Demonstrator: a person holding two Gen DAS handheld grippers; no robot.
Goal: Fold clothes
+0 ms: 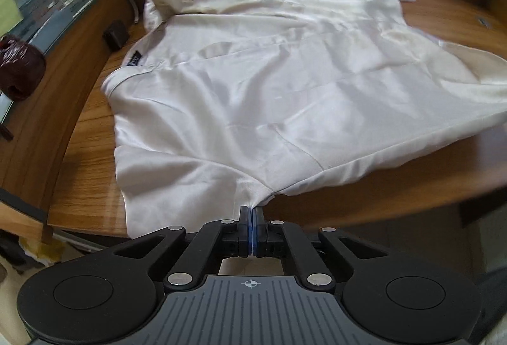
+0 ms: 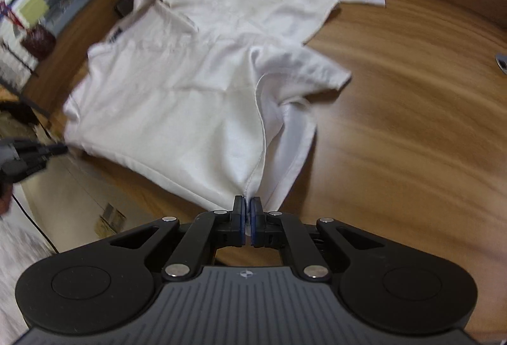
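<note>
The curved, wood-grain brown surface (image 2: pixel 412 123) carries a white short-sleeved collared shirt (image 1: pixel 269 91), spread mostly flat with its collar toward the far left and a dark label at the neck. One sleeve lies extended at the far edge in the right wrist view; another sleeve is folded over onto the body nearer the middle. The shirt's near hem reaches the surface's front edge. The black left claw (image 1: pixel 251 215) is pressed closed on a gathered pinch of the hem at the shirt's near corner, the cloth drawn into a point between its fingers. The black right claw (image 2: pixel 247 205) is likewise closed on a bunched fold of hem at the opposite near side. In the right wrist view, the left claw appears at the frame's left edge, touching the shirt's corner. A small dark rectangular object (image 1: pixel 116 34) sits on the surface just beside the collar. A dark red rounded object (image 1: pixel 20 66) stands farther left, well apart from the shirt.
</note>
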